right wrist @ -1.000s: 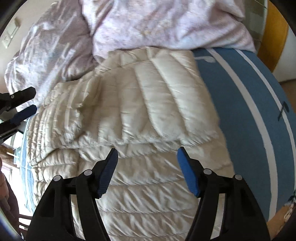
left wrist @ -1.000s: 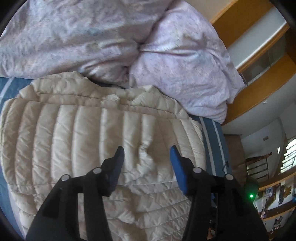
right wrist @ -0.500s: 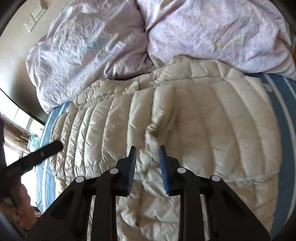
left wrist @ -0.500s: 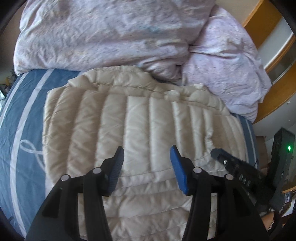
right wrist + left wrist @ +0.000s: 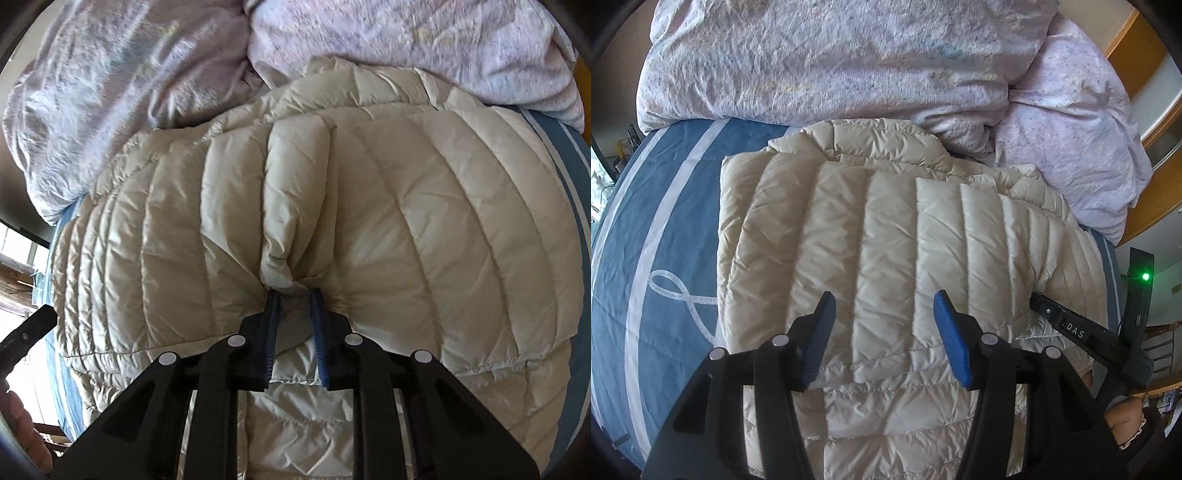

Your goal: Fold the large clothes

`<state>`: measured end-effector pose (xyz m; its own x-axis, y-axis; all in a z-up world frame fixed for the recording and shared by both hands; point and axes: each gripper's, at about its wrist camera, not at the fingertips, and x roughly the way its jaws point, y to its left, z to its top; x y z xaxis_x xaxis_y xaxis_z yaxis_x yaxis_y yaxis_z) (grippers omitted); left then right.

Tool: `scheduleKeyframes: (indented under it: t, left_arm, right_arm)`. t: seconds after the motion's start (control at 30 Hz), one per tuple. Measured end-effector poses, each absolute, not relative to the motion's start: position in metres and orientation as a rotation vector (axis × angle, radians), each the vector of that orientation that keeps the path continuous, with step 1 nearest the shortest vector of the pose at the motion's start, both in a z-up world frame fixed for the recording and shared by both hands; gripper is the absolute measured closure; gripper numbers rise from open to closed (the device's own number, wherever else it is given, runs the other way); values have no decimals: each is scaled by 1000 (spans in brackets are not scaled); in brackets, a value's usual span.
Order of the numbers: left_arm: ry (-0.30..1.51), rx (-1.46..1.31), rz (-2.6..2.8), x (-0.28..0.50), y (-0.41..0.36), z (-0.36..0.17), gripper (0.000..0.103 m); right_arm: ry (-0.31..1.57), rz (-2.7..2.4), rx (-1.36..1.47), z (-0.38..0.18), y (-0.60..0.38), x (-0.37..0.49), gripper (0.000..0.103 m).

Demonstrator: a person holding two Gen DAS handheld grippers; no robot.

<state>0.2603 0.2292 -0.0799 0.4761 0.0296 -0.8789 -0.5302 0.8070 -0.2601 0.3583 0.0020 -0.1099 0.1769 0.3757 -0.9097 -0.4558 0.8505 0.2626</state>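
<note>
A cream quilted puffer jacket [image 5: 879,236] lies folded over on a blue bed sheet [image 5: 665,229]; it fills the right wrist view [image 5: 424,221]. My left gripper [image 5: 884,317] is open and empty, hovering above the jacket's near edge. My right gripper [image 5: 294,299] is shut on a pinched fold of the jacket [image 5: 291,266], which bunches up between its blue pads. The right gripper also shows at the right of the left wrist view [image 5: 1071,328].
A crumpled lilac duvet [image 5: 849,59] is piled behind the jacket, also in the right wrist view [image 5: 388,33]. A wooden frame [image 5: 1148,122] stands at the right. The sheet has white stripes [image 5: 646,258]. The left gripper's tip [image 5: 26,332] shows at the left edge.
My right gripper went from wide open to shut, pinching a fold of the jacket. My left gripper stayed open and drew back to the left, bringing more blue sheet into view.
</note>
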Motion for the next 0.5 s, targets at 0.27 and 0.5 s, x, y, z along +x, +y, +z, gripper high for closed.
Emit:
scheduleKeyframes:
  t: [0.27, 0.5]
  left_arm:
    - [1041, -517, 371, 263, 231, -86, 47]
    - [1041, -482, 413, 240, 231, -84, 33]
  right_arm:
    - [1278, 548, -69, -119, 7, 366, 85]
    - [1380, 640, 31, -112, -10, 381, 49]
